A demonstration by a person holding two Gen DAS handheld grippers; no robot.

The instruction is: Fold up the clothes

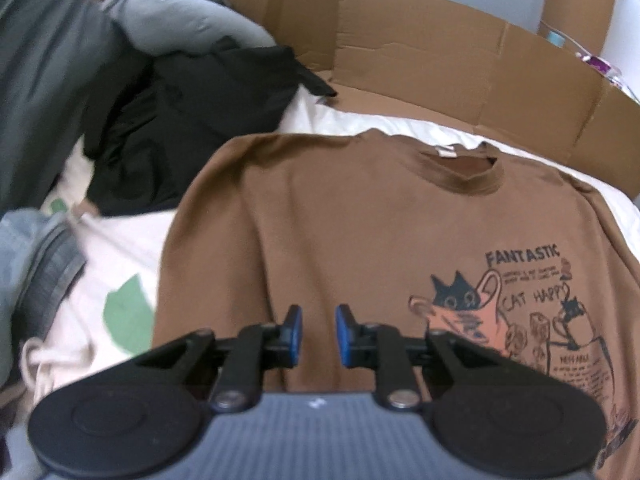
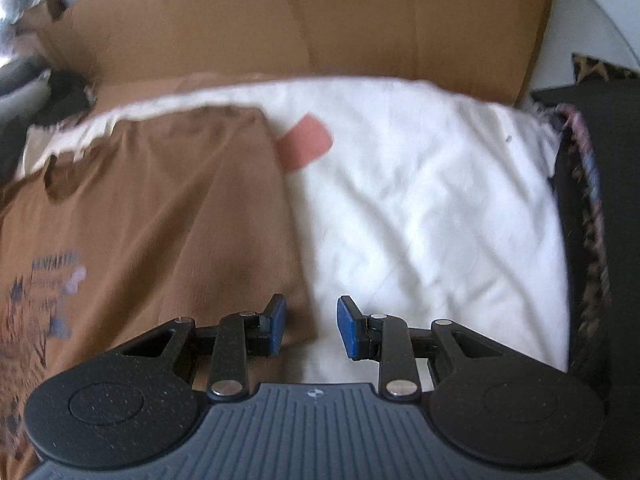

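Observation:
A brown T-shirt (image 1: 340, 240) with a cat print lies flat on the white sheet (image 1: 320, 120), collar toward the cardboard. Its left side is folded in, leaving a straight left edge. My left gripper (image 1: 318, 334) hovers open over the shirt's lower left part, with nothing between its blue pads. In the right wrist view the same brown T-shirt (image 2: 160, 208) fills the left half, its right edge running down the middle. My right gripper (image 2: 311, 326) is open right at that edge, one pad over the shirt and the other over the white sheet (image 2: 420, 220).
A black garment (image 1: 192, 132) and grey clothing (image 1: 48, 60) lie at the left, with jeans (image 1: 36, 264) near the left edge. Flattened cardboard (image 1: 460, 68) borders the far side. A pink patch (image 2: 306, 144) shows on the sheet. A dark patterned cushion (image 2: 592, 220) stands at the right.

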